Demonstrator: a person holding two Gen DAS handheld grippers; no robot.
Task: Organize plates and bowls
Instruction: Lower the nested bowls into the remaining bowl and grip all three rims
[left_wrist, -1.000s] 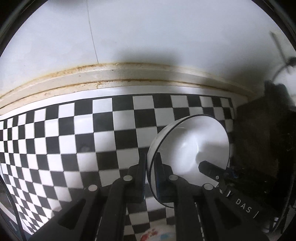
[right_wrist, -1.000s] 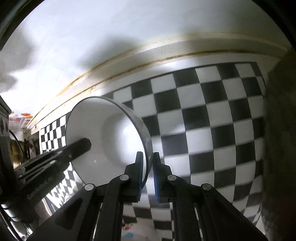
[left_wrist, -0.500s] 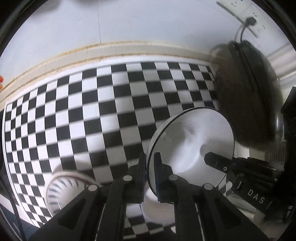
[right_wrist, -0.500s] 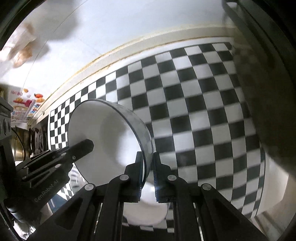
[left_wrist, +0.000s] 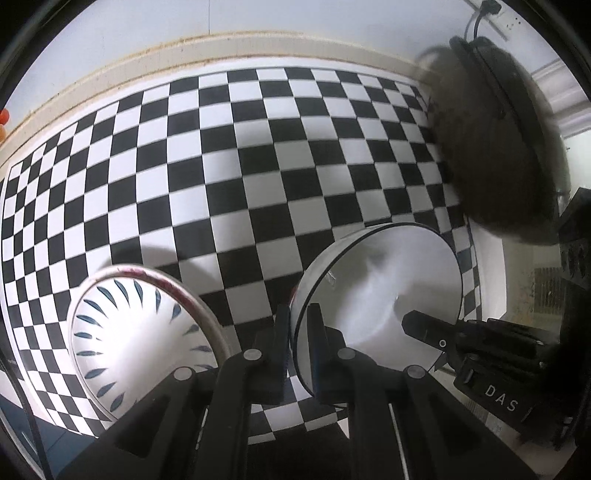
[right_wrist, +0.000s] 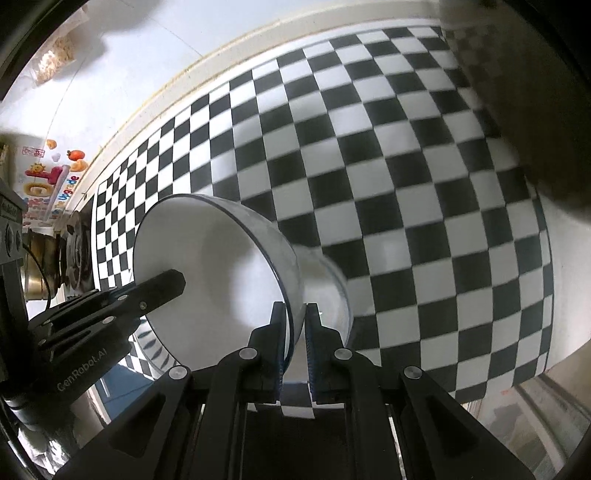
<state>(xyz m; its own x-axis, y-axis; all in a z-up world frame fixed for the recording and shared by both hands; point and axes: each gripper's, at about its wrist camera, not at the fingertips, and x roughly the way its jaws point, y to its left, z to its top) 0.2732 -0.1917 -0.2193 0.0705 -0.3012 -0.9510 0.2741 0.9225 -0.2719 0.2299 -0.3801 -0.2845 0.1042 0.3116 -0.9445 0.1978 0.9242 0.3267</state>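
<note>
White bowl (left_wrist: 384, 295) with a thin dark rim hangs tilted above the checkered worktop (left_wrist: 258, 155), near its right edge. My left gripper (left_wrist: 300, 332) has its fingers (left_wrist: 317, 328) closed on the near rim, wall between them. My right gripper (right_wrist: 295, 328) pinches the opposite rim likewise. Beside it, toward the worktop's left, sits a blue-petal patterned bowl (left_wrist: 140, 339).

White bowl (left_wrist: 384, 291) with a thin dark rim is up in the air, tipped on edge, its glossy inside empty, pinched at opposite sides of the rim. Below and beside it on the chequered bench (left_wrist: 258, 147) sits a second bowl (left_wrist: 144, 332), white with blue leaf strokes inside and a reddish rim.
</note>
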